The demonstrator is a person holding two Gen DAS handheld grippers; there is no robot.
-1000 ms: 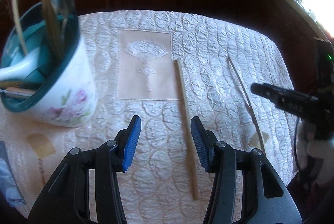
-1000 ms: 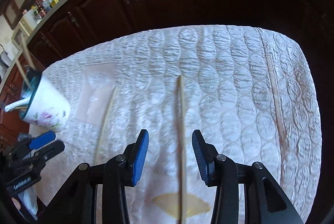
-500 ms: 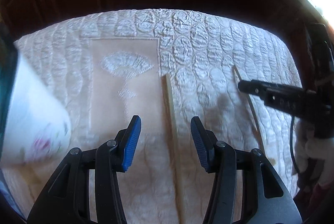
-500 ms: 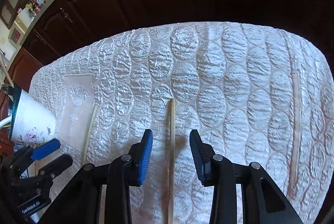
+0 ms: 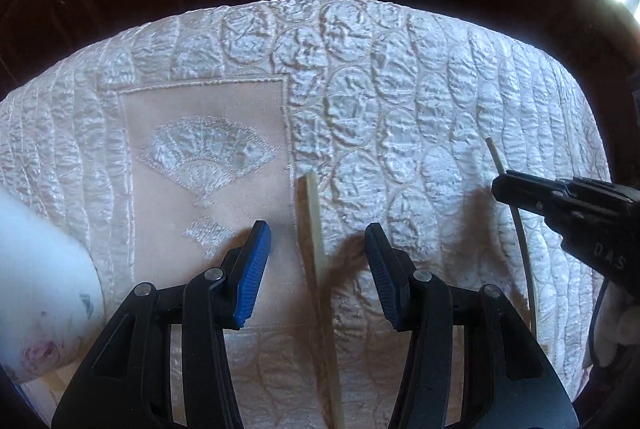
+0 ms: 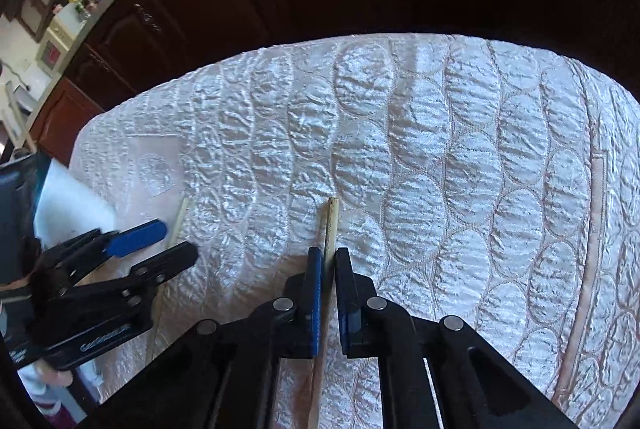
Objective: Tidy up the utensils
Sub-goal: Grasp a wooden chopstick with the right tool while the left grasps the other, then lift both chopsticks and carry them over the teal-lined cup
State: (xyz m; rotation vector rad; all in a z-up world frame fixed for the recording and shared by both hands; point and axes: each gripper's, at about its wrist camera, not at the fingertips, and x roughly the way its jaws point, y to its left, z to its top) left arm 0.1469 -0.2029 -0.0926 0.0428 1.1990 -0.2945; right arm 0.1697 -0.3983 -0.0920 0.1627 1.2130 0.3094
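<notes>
A white floral mug is seen at the left edge, its inside out of view. A flat wooden chopstick is framed between the widely spread blue pads of the left gripper, untouched. A second thin chopstick is clamped by the narrowed right gripper. Both sticks are laid on a glossy quilted cloth stitched in ovals.

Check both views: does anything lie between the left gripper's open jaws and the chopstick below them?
Nothing visible does. The left gripper is open, with the chopstick lying on the quilted cloth between its jaws. The right gripper holds a second chopstick, well aside.
</notes>
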